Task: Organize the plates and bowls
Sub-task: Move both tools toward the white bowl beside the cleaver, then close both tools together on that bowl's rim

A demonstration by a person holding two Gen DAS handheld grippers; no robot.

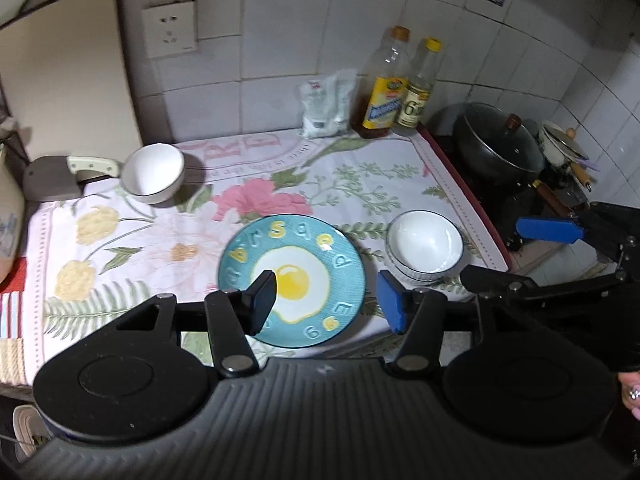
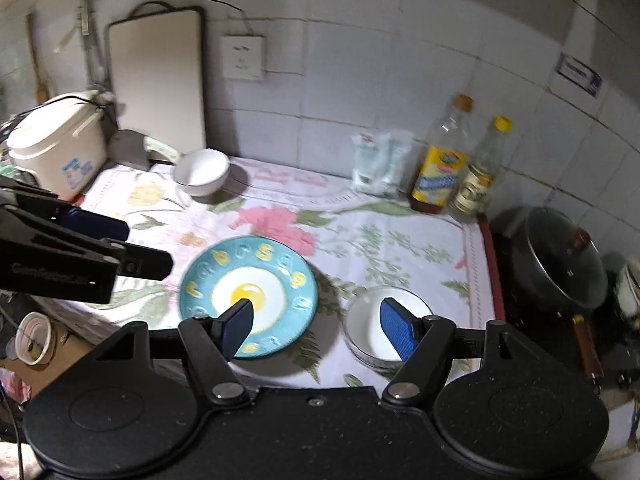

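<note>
A blue plate with a fried-egg picture lies on the floral cloth near the front edge. A white bowl with a dark rim stands right of it. A second white bowl stands at the back left. My left gripper is open and empty above the plate's near side. My right gripper is open and empty, between the plate and the near bowl; it also shows in the left wrist view.
Two bottles and a plastic bag stand by the tiled wall. A lidded black pan sits on the stove to the right. A rice cooker, cleaver and cutting board are left.
</note>
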